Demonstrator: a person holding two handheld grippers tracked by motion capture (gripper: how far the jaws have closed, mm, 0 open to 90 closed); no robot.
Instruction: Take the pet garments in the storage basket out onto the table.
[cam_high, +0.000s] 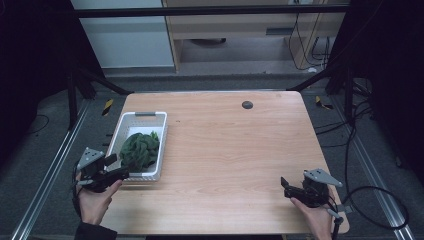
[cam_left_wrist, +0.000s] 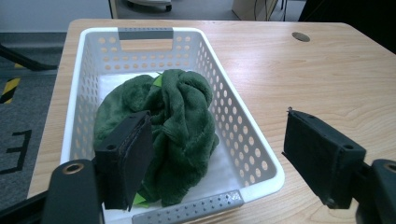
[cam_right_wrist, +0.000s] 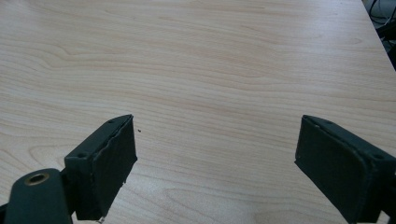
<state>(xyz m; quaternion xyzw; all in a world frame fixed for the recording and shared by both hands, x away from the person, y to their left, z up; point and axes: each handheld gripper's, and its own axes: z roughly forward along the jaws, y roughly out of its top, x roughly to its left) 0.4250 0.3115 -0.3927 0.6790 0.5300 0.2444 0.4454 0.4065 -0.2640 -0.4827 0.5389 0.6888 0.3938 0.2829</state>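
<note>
Green cloth (cam_left_wrist: 170, 133) bunched inside white basket (cam_left_wrist: 243, 144) at the surface's (cam_high: 240, 150) left; left claw (cam_left_wrist: 219, 158) wide open at the basket's near end, gripping nothing; right claw (cam_right_wrist: 217, 163) wide open, empty, over bare wood; lifting out apparently not yet begun

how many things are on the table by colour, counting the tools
green: 1, cloth
white: 1, basket
black: 2, left tool, right tool
total: 4
</note>
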